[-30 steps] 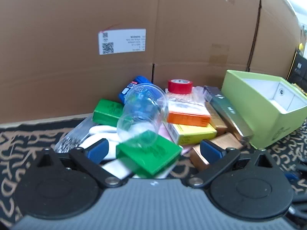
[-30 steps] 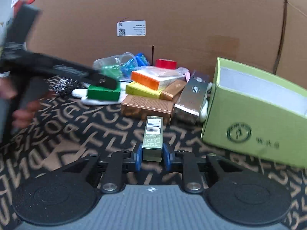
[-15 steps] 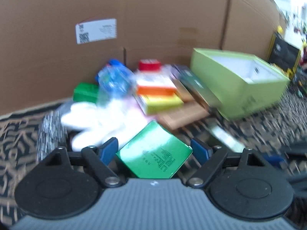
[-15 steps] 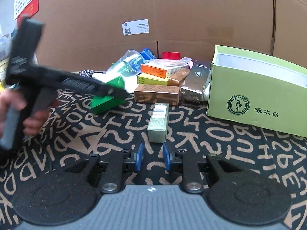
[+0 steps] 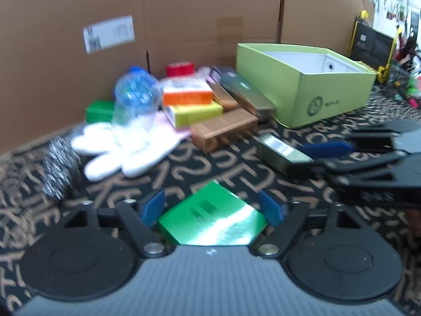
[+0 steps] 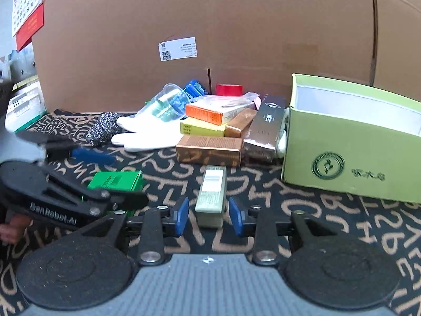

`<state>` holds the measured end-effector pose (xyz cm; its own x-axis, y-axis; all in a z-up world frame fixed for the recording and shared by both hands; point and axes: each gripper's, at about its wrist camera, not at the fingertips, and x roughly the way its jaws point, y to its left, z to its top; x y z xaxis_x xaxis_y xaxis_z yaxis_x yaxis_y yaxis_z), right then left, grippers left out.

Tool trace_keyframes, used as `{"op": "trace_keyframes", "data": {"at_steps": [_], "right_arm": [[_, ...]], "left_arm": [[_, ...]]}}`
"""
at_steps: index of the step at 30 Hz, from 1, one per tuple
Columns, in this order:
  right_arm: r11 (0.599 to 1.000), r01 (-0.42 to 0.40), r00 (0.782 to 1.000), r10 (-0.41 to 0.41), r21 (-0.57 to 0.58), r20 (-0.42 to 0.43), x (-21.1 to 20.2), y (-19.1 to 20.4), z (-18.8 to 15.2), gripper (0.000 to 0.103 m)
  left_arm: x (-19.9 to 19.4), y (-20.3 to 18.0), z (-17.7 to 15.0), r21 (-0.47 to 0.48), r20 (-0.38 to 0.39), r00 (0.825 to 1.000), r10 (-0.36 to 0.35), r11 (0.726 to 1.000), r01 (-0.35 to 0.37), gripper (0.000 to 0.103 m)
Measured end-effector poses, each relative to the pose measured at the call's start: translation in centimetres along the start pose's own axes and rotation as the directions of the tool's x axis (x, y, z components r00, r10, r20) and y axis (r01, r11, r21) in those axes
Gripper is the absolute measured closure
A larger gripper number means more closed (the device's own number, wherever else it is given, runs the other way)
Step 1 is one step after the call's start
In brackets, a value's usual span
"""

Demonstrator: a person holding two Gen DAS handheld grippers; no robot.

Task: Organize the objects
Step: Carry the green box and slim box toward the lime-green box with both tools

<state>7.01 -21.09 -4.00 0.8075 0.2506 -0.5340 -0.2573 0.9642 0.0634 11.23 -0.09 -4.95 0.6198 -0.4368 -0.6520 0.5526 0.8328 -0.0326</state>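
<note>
My left gripper [image 5: 210, 205] has a flat green box [image 5: 210, 223] between its blue pads, low over the patterned carpet. Its jaws are closing and both pads touch the box's corners. From the right wrist view the same green box [image 6: 115, 181] shows at the left, framed by the left gripper's black fingers. A slim pale-green box [image 6: 213, 189] lies flat on the carpet. My right gripper [image 6: 209, 205] straddles its near end with a gap on each side while its jaws are opening. An open lime-green box [image 6: 342, 142] stands to the right.
A pile lies against the cardboard wall [image 5: 184, 13]: white glove [image 5: 126, 144], steel scourer [image 5: 60, 168], clear plastic cup [image 5: 136, 97], orange box [image 5: 186, 94], yellow box [image 5: 194, 113], brown boxes [image 5: 223, 129] and red tape [image 5: 180, 69]. A hand [image 6: 11, 229] holds the left gripper.
My left gripper closed on the green box and carried it off the pile toward the near carpet. My right gripper let go of the slim box, which now lies flat, and its jaws widened.
</note>
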Motion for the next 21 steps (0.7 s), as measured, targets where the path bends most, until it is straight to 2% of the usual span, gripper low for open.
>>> {"op": "trace_keyframes", "data": {"at_steps": [3,5,7,11,17,21], "right_arm": [[0.999,0.035,0.999,-0.035,-0.030,-0.007,0.5,0.2,0.1,0.074],[0.999,0.038,0.999,-0.038,-0.026,-0.015,0.5,0.1,0.0,0.076],[0.999,0.034,0.999,-0.034,-0.012,-0.020,0.5,-0.1,-0.2,0.076],[0.999,0.036,0.999,-0.036,-0.020,-0.011,0.2,0.1,-0.2,0.076],[1.000,0.030,0.999,-0.030,-0.004,-0.022,0.4,0.0,-0.3,0.076],[1.000,0.026,0.999,-0.026,0.000,-0.022,0.4,0.0,-0.3,0.075]], "left_arm": [[-0.9,-0.1,-0.4,0.001,-0.004,1.000,-0.030,1.000,0.030,0.031],[-1.4,-0.4,-0.7,0.017,-0.006,0.999,-0.045,0.999,0.045,0.029],[-1.7,-0.8,-0.8,0.030,-0.001,0.999,-0.049,0.998,0.049,0.010],[-2.0,-1.3,-0.9,0.061,0.006,0.997,-0.079,0.995,0.078,0.009],[-2.0,-1.1,-1.4,0.091,-0.005,0.997,-0.072,0.993,0.072,0.009],[-2.0,-0.9,-1.6,0.090,-0.005,0.997,-0.082,0.993,0.082,0.006]]}}
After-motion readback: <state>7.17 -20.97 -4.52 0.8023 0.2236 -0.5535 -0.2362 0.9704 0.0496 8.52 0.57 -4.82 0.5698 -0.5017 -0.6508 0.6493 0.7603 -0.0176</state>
